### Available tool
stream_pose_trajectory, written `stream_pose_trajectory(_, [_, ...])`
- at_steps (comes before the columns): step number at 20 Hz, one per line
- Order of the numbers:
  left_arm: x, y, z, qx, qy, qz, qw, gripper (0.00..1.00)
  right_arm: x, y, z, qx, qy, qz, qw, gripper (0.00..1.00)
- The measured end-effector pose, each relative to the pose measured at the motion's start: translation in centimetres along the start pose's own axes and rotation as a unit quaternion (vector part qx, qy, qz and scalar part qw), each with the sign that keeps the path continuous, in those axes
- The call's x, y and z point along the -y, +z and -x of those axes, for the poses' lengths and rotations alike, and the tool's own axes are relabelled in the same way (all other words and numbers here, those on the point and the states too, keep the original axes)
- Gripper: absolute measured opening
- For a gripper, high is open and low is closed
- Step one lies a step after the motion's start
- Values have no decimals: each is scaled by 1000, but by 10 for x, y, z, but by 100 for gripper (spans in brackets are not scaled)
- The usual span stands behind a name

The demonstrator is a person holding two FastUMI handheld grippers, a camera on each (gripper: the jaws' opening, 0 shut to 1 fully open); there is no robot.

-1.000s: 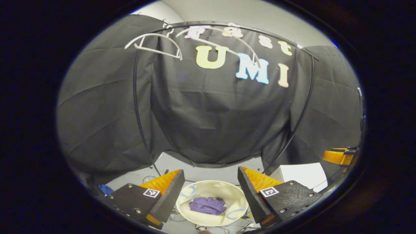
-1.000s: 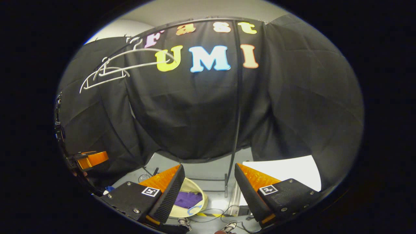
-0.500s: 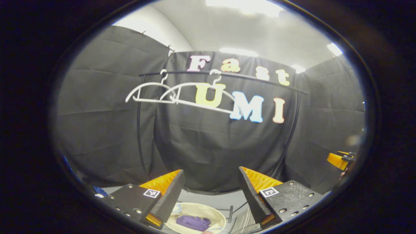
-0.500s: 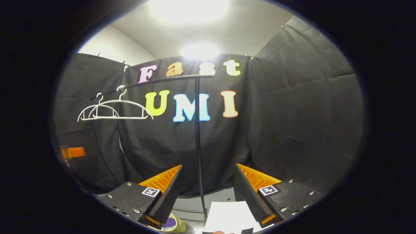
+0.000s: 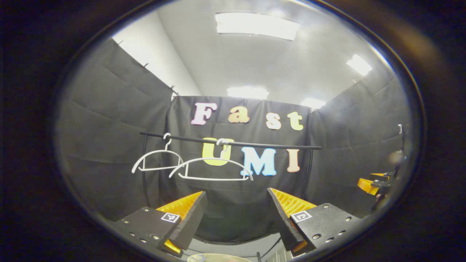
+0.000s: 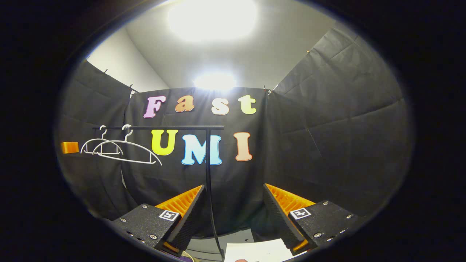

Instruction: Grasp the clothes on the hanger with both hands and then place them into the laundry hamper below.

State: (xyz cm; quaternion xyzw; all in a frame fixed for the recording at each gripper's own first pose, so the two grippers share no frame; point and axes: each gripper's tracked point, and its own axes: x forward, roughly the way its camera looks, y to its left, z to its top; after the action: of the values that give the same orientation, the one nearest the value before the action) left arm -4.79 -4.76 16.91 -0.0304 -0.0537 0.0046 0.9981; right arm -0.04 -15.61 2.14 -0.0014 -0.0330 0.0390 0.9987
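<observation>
A: Left gripper view, starting at the left edge?

B: Two bare white hangers on the black rail [image 5: 233,142], left of centre – the smaller hanger [image 5: 157,163] farther left, the bigger hanger [image 5: 211,169] just beside it and overlapping it. Below them, at the bottom, the left gripper [image 5: 236,214] has its fingers spread wide with nothing between them. A sliver of the hamper's pale rim [image 5: 214,257] peeks in at the very bottom centre; I cannot tell what lies in it from here. Far right, at mid-height, part of the other gripper shows.

A: And the right gripper view?

B: At the left edge, mid-height, a small piece of the left gripper. Next to it the same two hangers, the small one [image 6: 95,145] and the long one [image 6: 127,152], hang from the rail [image 6: 160,127], whose upright post [image 6: 208,182] runs down the centre. At the bottom the right gripper [image 6: 233,213] gapes wide – empty too. A scrap of purple cloth [image 6: 186,258] shows at the bottom edge, left of the post, and a white sheet [image 6: 255,251] lies to its right.
</observation>
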Motion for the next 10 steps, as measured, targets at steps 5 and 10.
stream_pose_trajectory(5, [-44,-2,14,12,21,9,1000,99,-9,14,15,21,-24,-4,999,95])
stream_pose_trajectory(10, [-70,-3,22,31,34,25,999,99,-34,14,14,18,-28,-9,999,92])
